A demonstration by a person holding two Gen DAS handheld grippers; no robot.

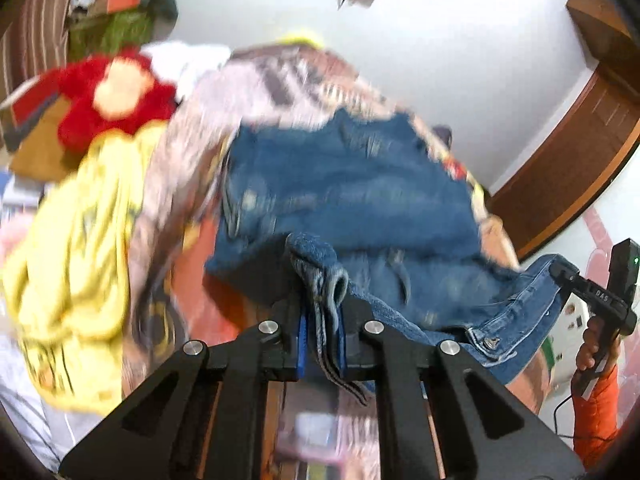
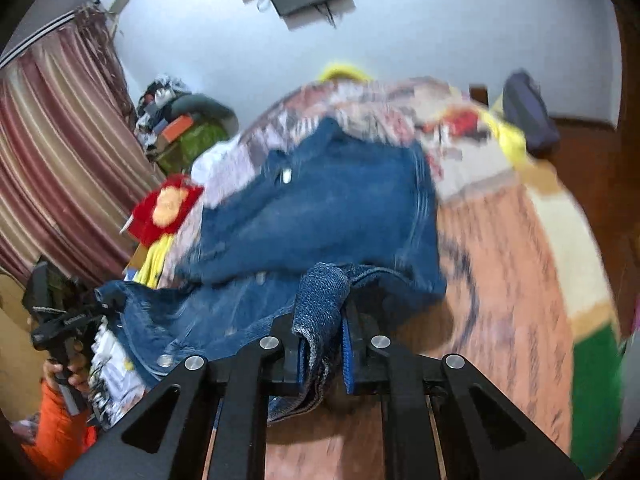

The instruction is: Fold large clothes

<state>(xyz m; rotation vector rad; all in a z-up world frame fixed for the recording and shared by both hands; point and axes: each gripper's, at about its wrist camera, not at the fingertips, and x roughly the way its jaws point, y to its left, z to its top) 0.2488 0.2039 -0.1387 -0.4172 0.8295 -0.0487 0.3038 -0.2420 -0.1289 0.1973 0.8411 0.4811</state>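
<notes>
Both grippers, left (image 1: 322,320) and right (image 2: 322,328), pinched the near hem of the denim jacket (image 1: 340,184); thick bunched fabric could have slipped free under its weight.

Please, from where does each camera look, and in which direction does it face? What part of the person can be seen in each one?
Left wrist: sits on the left gripper, faces forward and down over the denim jacket on the bed; the right hand with its orange sleeve shows at the right edge.
Right wrist: sits on the right gripper, faces the same way; the left hand shows at the left edge.
Shared: the jacket, pinched by both grippers; red plush toy; yellow garment.
</notes>
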